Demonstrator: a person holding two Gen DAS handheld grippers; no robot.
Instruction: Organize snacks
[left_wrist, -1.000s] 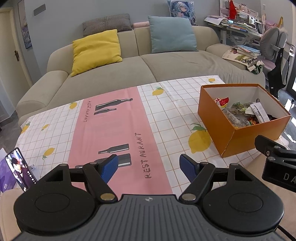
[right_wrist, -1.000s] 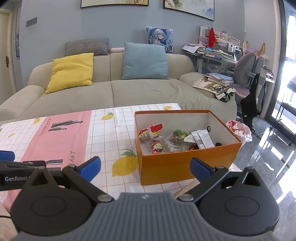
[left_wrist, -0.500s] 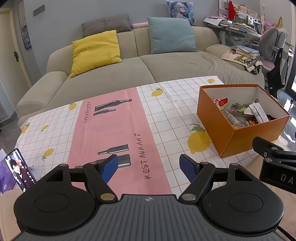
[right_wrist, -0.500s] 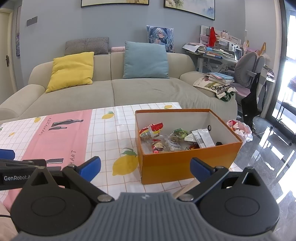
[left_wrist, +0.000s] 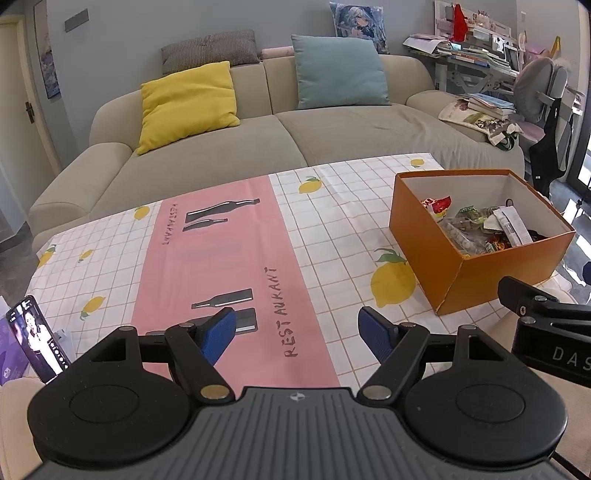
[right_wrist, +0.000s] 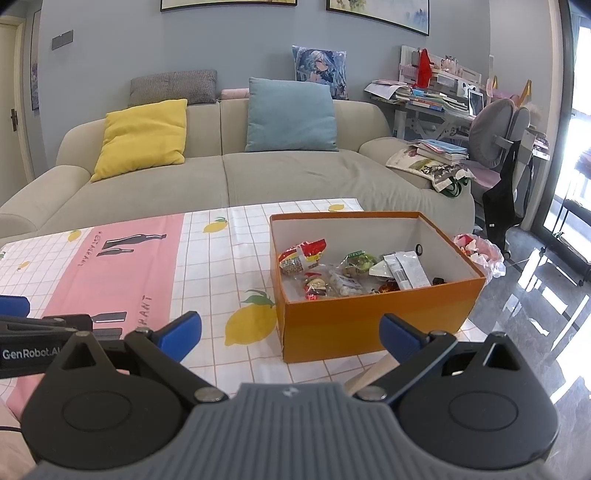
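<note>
Blue-padded left tool: wide apart, empty | right tool: same (near orange box)

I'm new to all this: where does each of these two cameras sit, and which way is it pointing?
Left wrist view: sits on the left gripper, facing forward over the tablecloth toward the sofa; its own blue fingers show, spread open, with part of the right gripper at the right edge.
Right wrist view: sits on the right gripper, facing the orange box of snacks; its open fingers show, with the left gripper at the left edge.
Shared: the box, tablecloth, sofa and cushions.
</note>
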